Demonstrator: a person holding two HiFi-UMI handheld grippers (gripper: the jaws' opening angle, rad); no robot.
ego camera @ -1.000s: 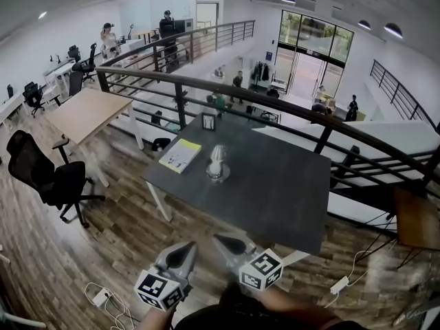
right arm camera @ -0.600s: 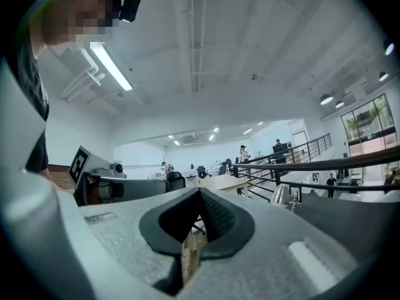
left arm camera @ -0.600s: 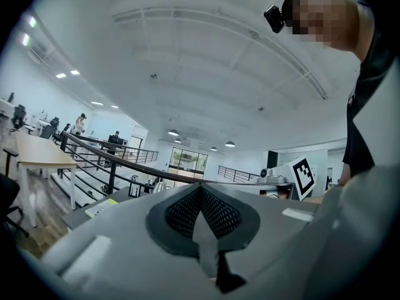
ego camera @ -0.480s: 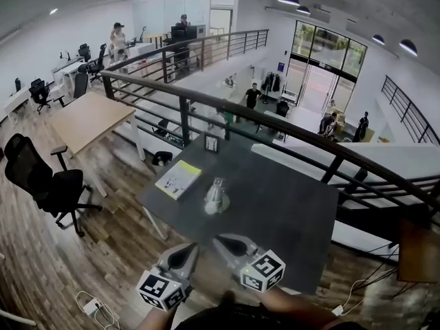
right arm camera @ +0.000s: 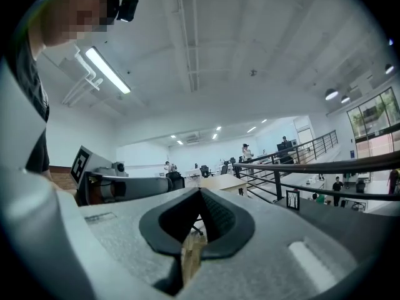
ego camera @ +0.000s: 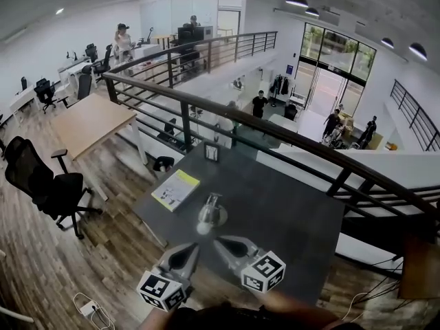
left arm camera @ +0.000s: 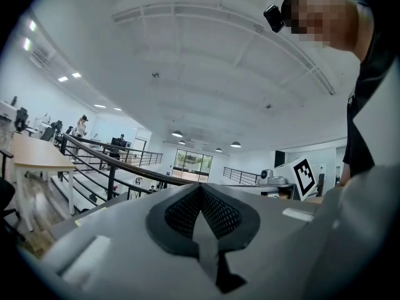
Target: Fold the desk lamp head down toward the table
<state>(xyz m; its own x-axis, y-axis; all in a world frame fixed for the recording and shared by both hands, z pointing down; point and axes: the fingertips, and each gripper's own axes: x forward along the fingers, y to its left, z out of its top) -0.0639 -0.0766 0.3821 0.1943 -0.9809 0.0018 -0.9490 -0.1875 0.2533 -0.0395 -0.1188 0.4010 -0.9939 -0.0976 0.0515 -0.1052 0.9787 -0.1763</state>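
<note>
1. Two closed, empty claws in the head view: left gripper (ego camera: 184,254) and right gripper (ego camera: 227,244) sit side by side short of the desk lamp (ego camera: 210,213), well clear of it.
   - Lamp stands on the dark table (ego camera: 289,212), with the booklet (ego camera: 175,188) just left of the lamp and the picture frame (ego camera: 212,152) beyond it.
   - Lamp's too small here to read its head angle.
   - Judging by that, you're on approach. Open the right jaws before you reach the lamp and pin the base with the left. Then press the head down slowly at the hinge so the base doesn't slide.
2. Left gripper view: pads meet along the seam, nothing between them. Lamp isn't in shot. You get the right gripper's marker cube (left arm camera: 304,175) and the railing (left arm camera: 107,161) instead. Head view can't confirm that seam.
3. Right gripper view: jaws pressed together, holding nothing. Picture frame (right arm camera: 292,199) shows, but the gripper body hides the lamp. Only the head view gives you lamp position.
</note>
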